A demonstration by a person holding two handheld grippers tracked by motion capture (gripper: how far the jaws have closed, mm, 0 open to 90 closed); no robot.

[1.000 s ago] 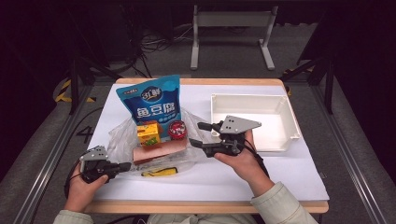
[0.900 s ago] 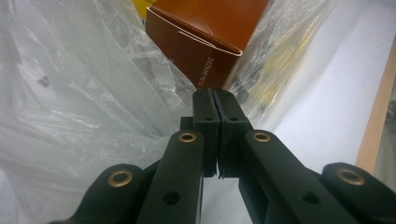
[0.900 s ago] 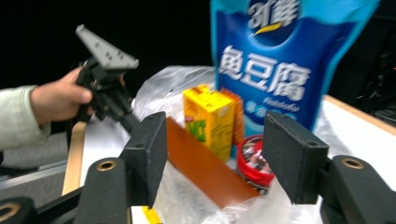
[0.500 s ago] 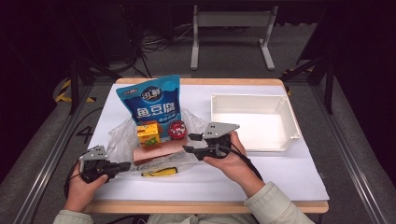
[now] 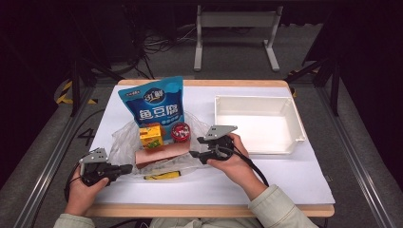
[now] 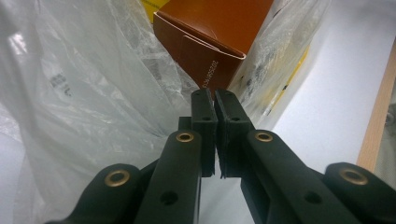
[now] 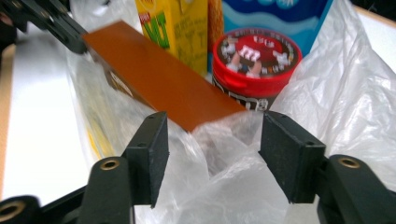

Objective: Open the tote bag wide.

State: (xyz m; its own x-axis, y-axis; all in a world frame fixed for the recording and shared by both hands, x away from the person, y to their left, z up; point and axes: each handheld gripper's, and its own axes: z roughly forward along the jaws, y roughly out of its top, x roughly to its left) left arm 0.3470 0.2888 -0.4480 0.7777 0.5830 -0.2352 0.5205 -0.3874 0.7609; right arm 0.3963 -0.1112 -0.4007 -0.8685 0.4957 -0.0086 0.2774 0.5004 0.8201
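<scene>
A clear plastic bag lies at the table's left middle. It holds a brown box, a yellow juice carton, a red candy tub and a blue snack pouch. My left gripper is at the bag's left edge, jaws shut, with the film bunched at their tips. My right gripper is open at the bag's right side. Its jaws stand either side of crumpled film, just short of the brown box and the tub.
A white tray stands to the right of the right hand. A thin yellow item lies under the bag near the front. White paper covers the table, whose wooden front edge is close to both hands.
My right gripper has moved left from beside the tray to the bag's right edge. The left gripper and the bag's contents have stayed put.
</scene>
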